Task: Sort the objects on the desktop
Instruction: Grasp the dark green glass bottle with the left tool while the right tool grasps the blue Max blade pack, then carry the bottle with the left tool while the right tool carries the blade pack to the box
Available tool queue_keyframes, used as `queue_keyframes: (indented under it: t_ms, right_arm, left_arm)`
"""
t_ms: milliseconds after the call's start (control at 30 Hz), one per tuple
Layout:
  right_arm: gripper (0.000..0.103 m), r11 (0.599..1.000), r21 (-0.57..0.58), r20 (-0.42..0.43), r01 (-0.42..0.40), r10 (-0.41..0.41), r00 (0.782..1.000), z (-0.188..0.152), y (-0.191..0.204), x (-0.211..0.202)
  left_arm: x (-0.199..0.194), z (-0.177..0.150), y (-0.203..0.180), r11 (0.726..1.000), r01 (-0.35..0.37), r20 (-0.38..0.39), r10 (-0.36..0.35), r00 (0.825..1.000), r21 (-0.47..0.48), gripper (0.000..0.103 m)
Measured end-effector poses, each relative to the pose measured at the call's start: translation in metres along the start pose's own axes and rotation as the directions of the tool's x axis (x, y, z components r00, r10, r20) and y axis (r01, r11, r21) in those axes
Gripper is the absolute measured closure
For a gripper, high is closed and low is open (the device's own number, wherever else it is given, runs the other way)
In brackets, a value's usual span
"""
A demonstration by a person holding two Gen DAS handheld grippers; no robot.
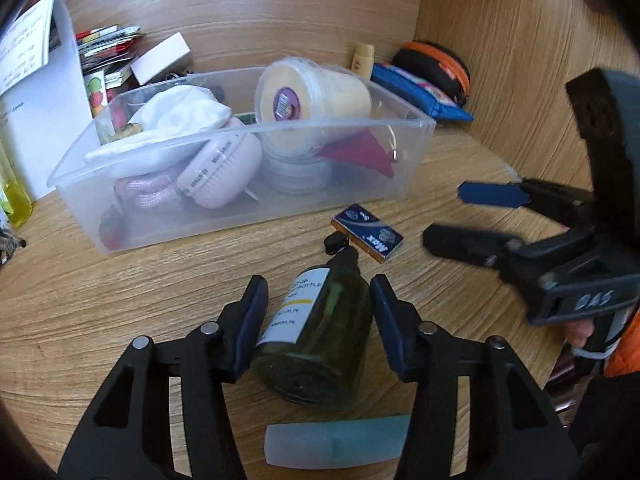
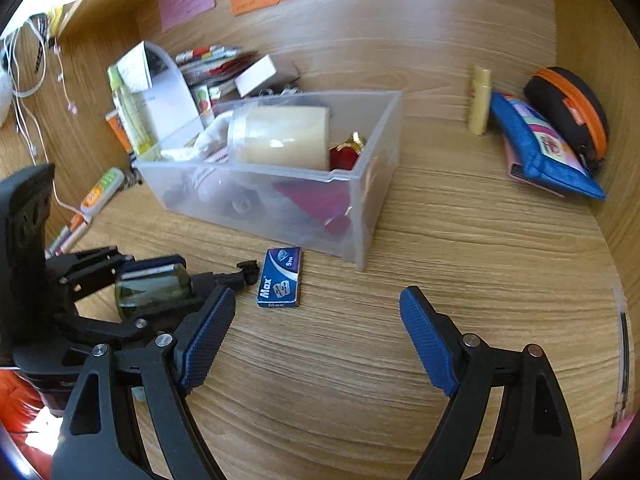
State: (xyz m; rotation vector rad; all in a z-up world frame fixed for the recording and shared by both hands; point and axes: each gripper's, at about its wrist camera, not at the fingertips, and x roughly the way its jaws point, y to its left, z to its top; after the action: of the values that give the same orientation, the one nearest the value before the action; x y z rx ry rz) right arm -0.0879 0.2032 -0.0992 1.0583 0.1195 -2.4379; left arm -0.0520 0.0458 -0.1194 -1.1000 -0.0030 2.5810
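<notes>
Black grippers (image 1: 318,300), blue-padded jaws, orange sleeve (image 1: 624,344)

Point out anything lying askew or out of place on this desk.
The dark green bottle lies on its side on the desk between the left claw's fingers. In the clear bin, the cream tub is tipped over atop the heap.

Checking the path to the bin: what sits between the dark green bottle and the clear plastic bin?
Only the small blue Max box, lying flat by the dark green bottle nozzle. Otherwise bare wooden desk up to the clear plastic bin. Clearest in the left wrist view.
</notes>
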Motion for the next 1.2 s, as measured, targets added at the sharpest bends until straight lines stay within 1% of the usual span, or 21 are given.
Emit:
queue_keyframes:
  t_ms: [33,100,167,233,267,333,400,500,567,667,700,867,933,1100,1200]
  right_arm:
    - [0.022,1.0,-0.014,-0.009,0.003,-0.003,1.0,0.001,0.003,0.003]
    - [0.022,0.999,-0.04,-0.028,0.005,-0.006,1.0,0.003,0.009,0.01]
    - [0.027,0.998,-0.062,-0.048,0.004,-0.006,0.999,0.005,0.016,0.017]
    - [0.037,0.997,-0.077,-0.067,-0.005,0.0,0.998,0.007,0.02,0.024]
    - [0.039,0.997,-0.082,-0.079,-0.007,0.001,0.997,0.009,0.022,0.028]
    - [0.049,0.996,-0.089,-0.096,-0.003,-0.006,0.995,0.012,0.025,0.034]
    - [0.057,0.995,-0.098,-0.112,-0.002,-0.009,0.994,0.014,0.028,0.04]
    - [0.059,0.993,-0.117,-0.127,0.007,-0.022,0.992,0.016,0.033,0.047]
    - [0.06,0.989,-0.144,-0.121,0.028,-0.045,0.992,0.016,0.038,0.05]
    - [0.07,0.988,-0.153,-0.117,0.018,-0.036,0.992,0.016,0.04,0.051]
    - [0.078,0.987,-0.158,-0.116,0.014,-0.032,0.993,0.016,0.042,0.051]
    - [0.079,0.986,-0.163,-0.116,0.018,-0.037,0.993,0.016,0.045,0.05]
    - [0.079,0.987,-0.162,-0.116,0.008,-0.027,0.993,0.015,0.046,0.048]
    - [0.079,0.986,-0.166,-0.085,-0.008,-0.006,0.996,0.014,0.051,0.036]
    - [0.079,0.981,-0.191,-0.059,-0.019,0.008,0.998,0.015,0.056,0.024]
  left_arm:
    - [-0.002,0.0,0.002,1.0,0.003,0.009,-0.003,1.0,-0.002,0.061]
    - [-0.007,0.0,0.005,1.0,-0.012,0.026,0.012,1.0,-0.004,0.062]
    - [-0.013,-0.002,0.009,1.0,-0.005,0.04,0.006,0.999,-0.018,0.062]
    - [-0.018,-0.003,0.014,0.999,-0.007,0.049,0.009,0.999,-0.031,0.062]
    - [-0.021,-0.004,0.017,0.999,-0.009,0.058,0.012,0.998,-0.039,0.062]
    - [-0.026,-0.006,0.023,0.999,-0.008,0.07,0.011,0.997,-0.052,0.062]
    - [-0.032,-0.006,0.028,0.998,-0.003,0.086,0.009,0.996,-0.07,0.062]
    - [-0.036,-0.006,0.036,0.995,0.0,0.1,0.009,0.995,-0.096,0.062]
    - [-0.037,-0.008,0.04,0.994,0.002,0.102,0.009,0.995,-0.106,0.062]
    - [-0.038,-0.01,0.045,0.993,0.012,0.103,0.0,0.995,-0.116,0.062]
    - [-0.039,-0.011,0.045,0.993,0.014,0.105,-0.002,0.994,-0.119,0.062]
    - [-0.044,-0.013,0.045,0.992,0.019,0.126,-0.003,0.992,-0.125,0.062]
    - [-0.045,-0.013,0.046,0.992,0.018,0.13,-0.002,0.992,-0.128,0.062]
    - [-0.049,-0.013,0.046,0.991,0.009,0.135,0.01,0.991,-0.135,0.062]
    - [-0.052,-0.011,0.043,0.991,0.005,0.139,0.013,0.99,-0.132,0.062]
